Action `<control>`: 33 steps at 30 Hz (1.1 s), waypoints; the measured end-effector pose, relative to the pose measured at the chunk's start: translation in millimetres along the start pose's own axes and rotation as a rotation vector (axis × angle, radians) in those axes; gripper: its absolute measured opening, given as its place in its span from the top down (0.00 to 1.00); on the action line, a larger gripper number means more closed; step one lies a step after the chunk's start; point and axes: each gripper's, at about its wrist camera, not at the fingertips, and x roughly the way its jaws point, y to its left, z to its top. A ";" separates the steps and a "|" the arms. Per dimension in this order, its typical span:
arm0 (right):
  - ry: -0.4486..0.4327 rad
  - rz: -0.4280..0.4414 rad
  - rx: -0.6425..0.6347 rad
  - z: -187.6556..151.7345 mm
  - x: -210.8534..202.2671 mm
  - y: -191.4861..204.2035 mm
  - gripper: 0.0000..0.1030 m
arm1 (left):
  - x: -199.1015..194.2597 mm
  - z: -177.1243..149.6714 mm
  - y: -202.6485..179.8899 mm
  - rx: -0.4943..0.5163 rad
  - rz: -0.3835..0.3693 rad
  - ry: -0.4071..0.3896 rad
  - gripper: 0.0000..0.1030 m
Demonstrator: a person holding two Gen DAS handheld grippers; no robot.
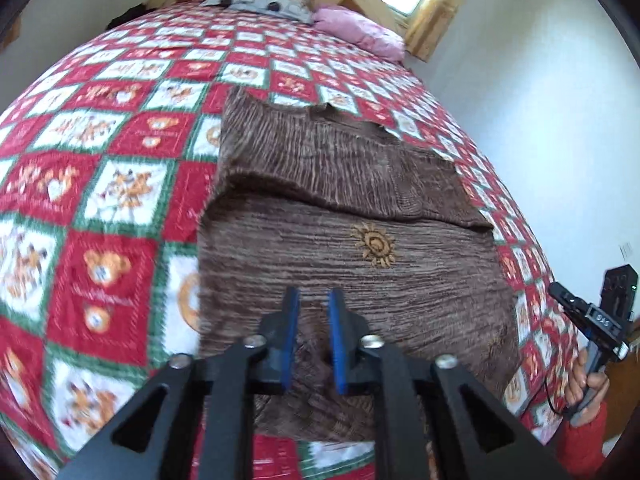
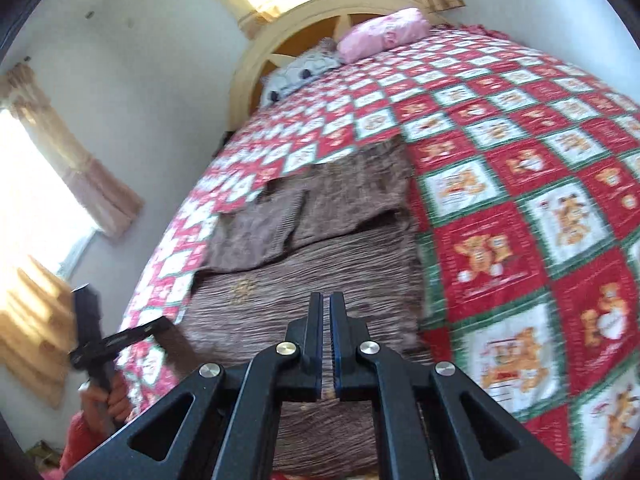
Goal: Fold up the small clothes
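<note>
Nearby, brown sweater (image 1: 352, 280) on quilt (image 1: 112, 208), pillows (image 1: 360, 32) beyond, left claw (image 1: 312, 300) spread, right claw (image 2: 326, 304) pressed together.

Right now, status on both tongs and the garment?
Left tongs open, empty, above the cloth. Right tongs shut, empty. Brown knit top flat on the bear-print quilt, upper part folded over. Nothing in the way.

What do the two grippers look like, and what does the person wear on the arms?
Both the left gripper and the right gripper have black angular link arms with round silver bolts and flat blue pads on the fingers. A thin black cable hangs below the right one. Each sleeve is red.
</note>
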 end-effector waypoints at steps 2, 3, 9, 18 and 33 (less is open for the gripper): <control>0.016 -0.004 -0.049 -12.6 1.8 4.4 0.97 | -8.6 -0.8 1.2 0.059 0.018 -0.020 0.37; 0.023 -0.016 -0.077 -20.5 2.9 7.3 0.97 | -15.4 -3.5 0.1 0.107 0.038 -0.045 0.27; 0.070 0.018 -0.118 -49.9 10.2 12.1 0.97 | -17.2 -25.6 -3.3 0.419 0.198 -0.020 0.24; 0.092 0.010 -0.135 -62.7 13.5 16.5 0.97 | 26.6 -65.8 -36.8 0.787 0.306 0.126 0.23; 0.053 0.017 -0.023 -59.4 -4.7 -9.1 0.96 | 34.5 21.4 -33.5 0.600 0.208 0.014 0.10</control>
